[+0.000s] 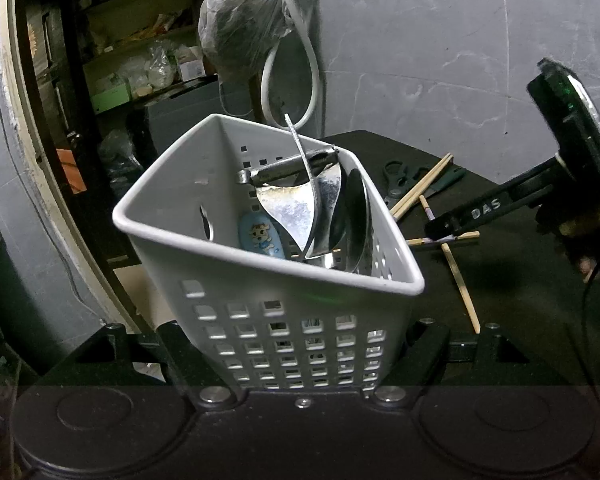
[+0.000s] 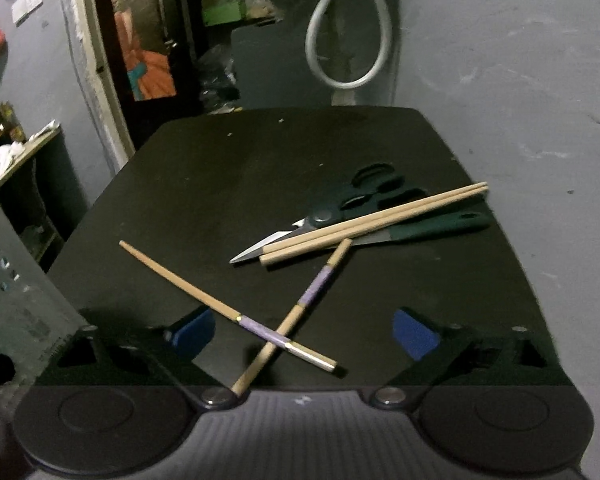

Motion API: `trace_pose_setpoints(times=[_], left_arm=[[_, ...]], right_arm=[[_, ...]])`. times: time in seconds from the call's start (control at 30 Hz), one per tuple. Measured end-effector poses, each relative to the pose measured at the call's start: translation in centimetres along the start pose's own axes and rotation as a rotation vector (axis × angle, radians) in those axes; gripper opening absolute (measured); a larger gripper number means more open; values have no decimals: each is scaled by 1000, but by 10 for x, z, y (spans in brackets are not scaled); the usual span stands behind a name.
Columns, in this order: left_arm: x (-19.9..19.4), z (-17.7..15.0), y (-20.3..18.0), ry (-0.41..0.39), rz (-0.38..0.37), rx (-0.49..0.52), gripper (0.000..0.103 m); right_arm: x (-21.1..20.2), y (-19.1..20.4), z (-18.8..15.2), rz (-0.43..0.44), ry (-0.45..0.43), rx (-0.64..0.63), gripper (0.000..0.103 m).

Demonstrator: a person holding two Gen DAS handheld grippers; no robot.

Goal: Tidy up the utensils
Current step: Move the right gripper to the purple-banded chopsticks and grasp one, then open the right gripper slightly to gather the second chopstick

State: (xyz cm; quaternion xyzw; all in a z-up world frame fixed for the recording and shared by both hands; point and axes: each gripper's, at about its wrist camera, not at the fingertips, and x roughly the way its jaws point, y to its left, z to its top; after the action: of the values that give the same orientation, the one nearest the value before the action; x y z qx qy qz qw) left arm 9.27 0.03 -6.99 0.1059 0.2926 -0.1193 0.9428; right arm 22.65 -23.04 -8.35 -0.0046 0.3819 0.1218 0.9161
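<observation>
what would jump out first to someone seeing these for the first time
The white basket fills the left wrist view, clamped between the left gripper's fingers and tilted, with shiny metal utensils and a small blue piece inside. In the right wrist view, two crossed chopsticks lie on the black table between the open right gripper's blue-padded fingers, with another chopstick pair, scissors and a green-handled knife behind.
</observation>
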Motion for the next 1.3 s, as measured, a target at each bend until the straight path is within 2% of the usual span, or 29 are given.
trace_pose_setpoints(times=[0.27,0.33,0.4,0.43,0.47,0.5,0.6,0.83,0.9,1.3], left_arm=[[0,0,2,1,0,-3,79],[0,-1,2,1,0,-3,79],[0,-1,2,1,-1,-4,79],[0,-1,3,2,-1,-5,79],[-1,-2,3,1,-1,-5,79],[-1,-2,4,1,-2,-6,79],[-1,-3,5,0,-3,-6,79],[0,-2,4,1,-3,-4,79],[0,-2,5,1,-3,-3,79],[0,-3,5,-6,-11,5,79]], right_arm=[[9,7,-3,12,29,-33,76],[8,5,-5,24,35,-37,64],[9,3,-8,28,52,-34,44],[8,2,-8,34,56,-29,39],[7,0,-10,38,58,-24,29],[5,-1,-11,41,58,-22,24],[1,-3,-15,55,59,-22,19],[-10,2,-21,80,45,-26,13],[-16,4,-22,79,35,-13,7],[-62,-12,-43,58,1,92,7]])
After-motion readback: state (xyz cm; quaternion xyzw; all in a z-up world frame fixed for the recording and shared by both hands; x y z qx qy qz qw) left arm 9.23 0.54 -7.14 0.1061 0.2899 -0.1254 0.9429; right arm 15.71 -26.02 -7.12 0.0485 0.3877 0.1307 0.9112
